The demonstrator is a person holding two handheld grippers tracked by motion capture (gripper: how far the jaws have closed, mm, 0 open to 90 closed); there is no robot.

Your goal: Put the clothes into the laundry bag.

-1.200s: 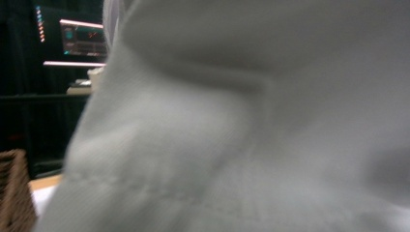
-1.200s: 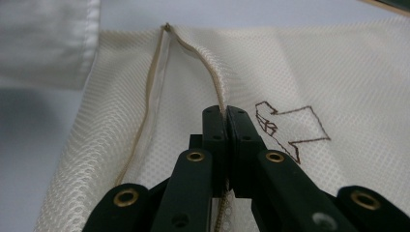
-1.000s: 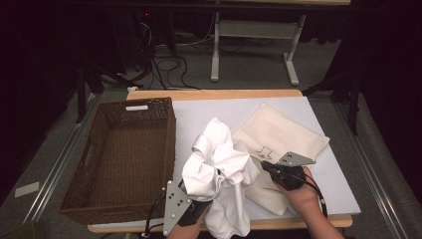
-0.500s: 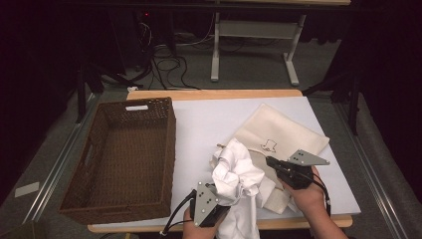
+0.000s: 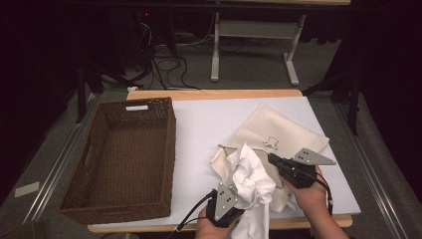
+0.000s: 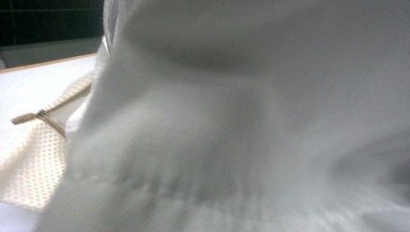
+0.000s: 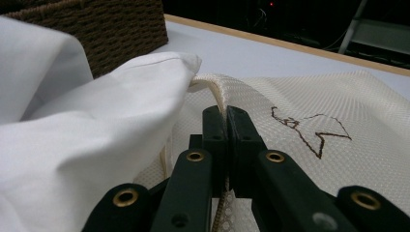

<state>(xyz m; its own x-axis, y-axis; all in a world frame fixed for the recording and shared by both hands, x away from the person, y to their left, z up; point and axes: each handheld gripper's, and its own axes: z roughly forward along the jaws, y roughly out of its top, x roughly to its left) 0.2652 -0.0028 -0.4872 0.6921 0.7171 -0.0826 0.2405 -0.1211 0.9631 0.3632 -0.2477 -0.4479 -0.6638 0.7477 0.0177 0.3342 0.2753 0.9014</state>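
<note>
Right now, right gripper (image 7: 226, 118) jaws pinching mesh bag (image 5: 278, 137) rim, left gripper (image 5: 225, 201) clutching white cloth (image 5: 249, 179), no readable writing.

On the table (image 5: 209, 124) the wicker basket (image 5: 124, 159) sat at nine o'clock. The mesh bag (image 5: 283, 139) lay toward three o'clock, and the bunched cloth (image 5: 251, 179) rested on its five-o'clock edge, well apart from the basket.
</note>
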